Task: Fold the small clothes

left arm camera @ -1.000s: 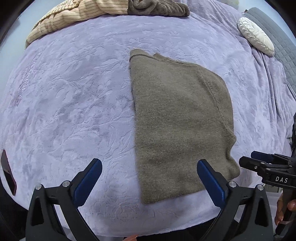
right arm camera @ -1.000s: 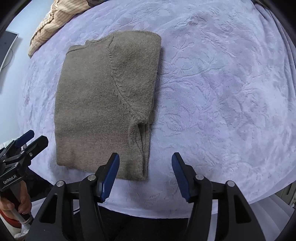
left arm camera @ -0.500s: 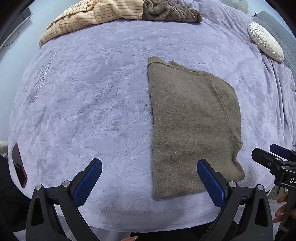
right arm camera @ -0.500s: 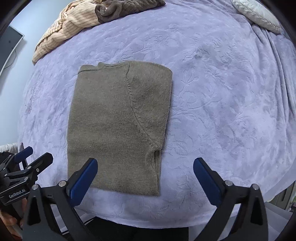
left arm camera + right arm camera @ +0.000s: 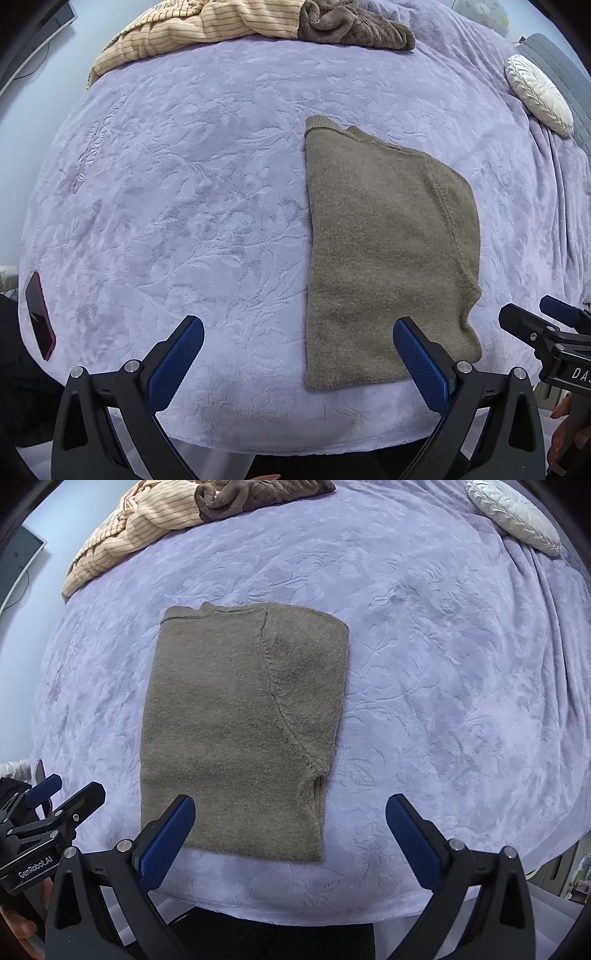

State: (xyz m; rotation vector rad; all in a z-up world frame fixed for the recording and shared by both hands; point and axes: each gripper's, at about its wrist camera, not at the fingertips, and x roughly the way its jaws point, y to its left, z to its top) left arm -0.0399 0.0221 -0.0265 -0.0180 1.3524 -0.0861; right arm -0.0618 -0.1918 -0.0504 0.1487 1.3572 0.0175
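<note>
— Where do your jaws stand?

— Both spread wide and empty; my right gripper [image 5: 290,830] hangs over the near hem of the sweater [image 5: 240,734]; my left gripper [image 5: 297,354] hangs beside it, its right finger over the near corner; neither touches cloth.

— And the sweater?

— Flat on the lilac bedspread [image 5: 443,664], near the front edge, already folded lengthwise, sleeve tucked in along the right side.

— How will it handle?

— Soft knit, I judge; light, limp, a little grippy; layers may slide apart; I would pinch all the layers at the two near corners and carry the hem toward the collar [image 5: 325,127].
</note>
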